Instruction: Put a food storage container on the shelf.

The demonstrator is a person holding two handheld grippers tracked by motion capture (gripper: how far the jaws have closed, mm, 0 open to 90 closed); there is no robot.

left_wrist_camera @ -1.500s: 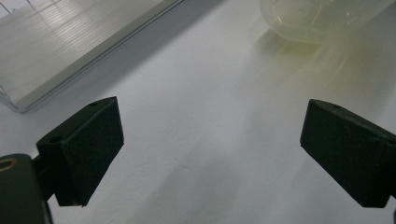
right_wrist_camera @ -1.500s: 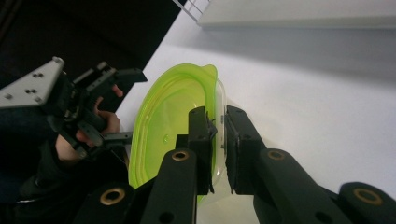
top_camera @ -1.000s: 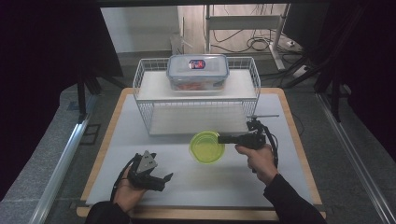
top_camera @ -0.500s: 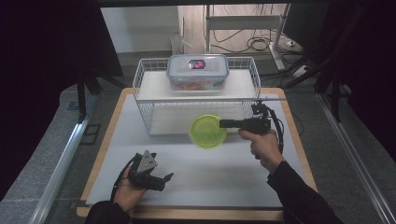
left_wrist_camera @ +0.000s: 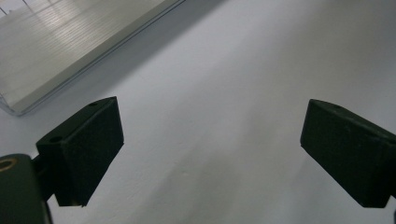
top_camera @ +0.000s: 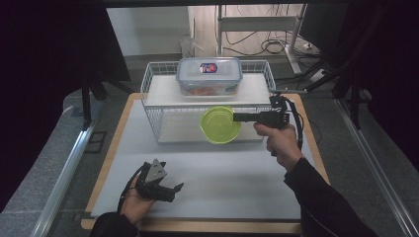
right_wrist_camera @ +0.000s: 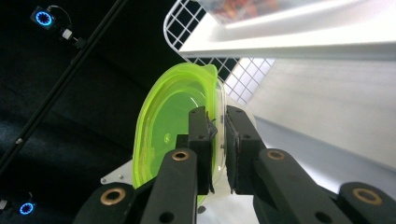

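A lime green plastic bowl (top_camera: 220,124) hangs in the air in front of the white wire rack (top_camera: 158,84), tilted on its side. My right gripper (top_camera: 236,117) is shut on the bowl's rim; in the right gripper view the jaws pinch the edge of the green bowl (right_wrist_camera: 173,121) between them. My left gripper (top_camera: 175,190) rests low near the table's front left, held in a hand, jaws wide open. In the left gripper view its black fingers (left_wrist_camera: 88,140) stand far apart over bare white table with nothing between them.
A clear lidded food container (top_camera: 210,75) sits on the rack's upper white shelf (top_camera: 163,91). The rack stands at the back of the white table top (top_camera: 222,182), which has a wooden edge. Dark curtains, cables and metal frames surround the table.
My right gripper has lifted the green bowl off the table and carried it back toward the rack, tilting it on edge. The left gripper has stayed put.
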